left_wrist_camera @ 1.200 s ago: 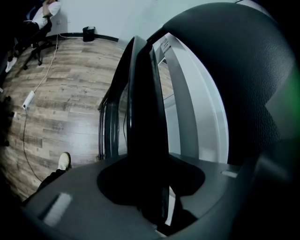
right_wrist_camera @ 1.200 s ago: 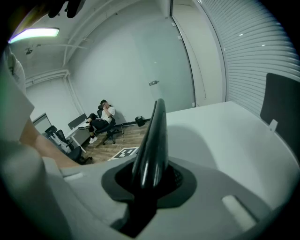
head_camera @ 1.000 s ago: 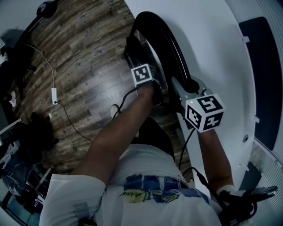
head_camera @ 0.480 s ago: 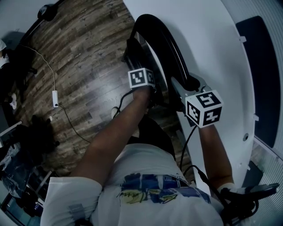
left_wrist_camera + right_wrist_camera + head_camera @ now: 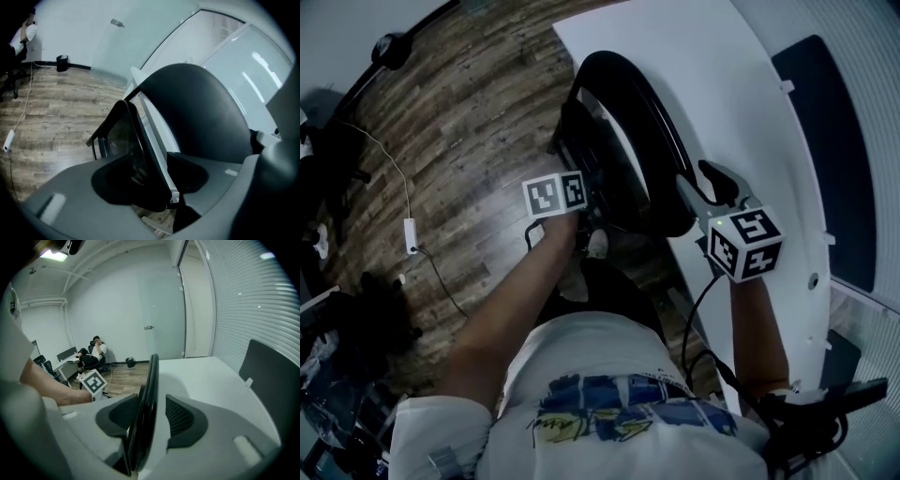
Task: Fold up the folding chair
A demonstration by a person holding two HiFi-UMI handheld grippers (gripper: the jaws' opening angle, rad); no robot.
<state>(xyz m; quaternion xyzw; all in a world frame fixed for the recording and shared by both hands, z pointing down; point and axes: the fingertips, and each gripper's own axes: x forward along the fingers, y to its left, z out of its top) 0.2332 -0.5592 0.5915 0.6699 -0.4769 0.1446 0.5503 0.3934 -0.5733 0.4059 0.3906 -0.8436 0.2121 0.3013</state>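
The black folding chair [image 5: 642, 141] stands folded flat, leaning on the edge of the white table [image 5: 722, 84]. My left gripper [image 5: 152, 176] straddles the thin edge of the seat [image 5: 126, 136], with the rounded backrest [image 5: 201, 112] just behind. Its jaws have just been opening, and the pads [image 5: 190, 171] stand a little apart from the edge. My right gripper [image 5: 152, 420] straddles the backrest's rim [image 5: 149, 380]. Its jaws have also just been opening, with a clear gap at the right pad [image 5: 180, 416]. In the head view the left marker cube [image 5: 555, 195] is left of the chair and the right cube [image 5: 745, 242] is below it.
Wood floor [image 5: 469, 122] lies left of the chair, with a cable and small white box [image 5: 411, 234] on it. A dark panel [image 5: 272, 376] stands at the table's far right. A person sits in a chair [image 5: 93, 352] by the back wall. Black equipment [image 5: 375, 300] crowds the lower left.
The left gripper has risen and slid left along the chair. The right gripper has lifted slightly. Both pairs of jaws stand wider. The chair looks flatter against the table.
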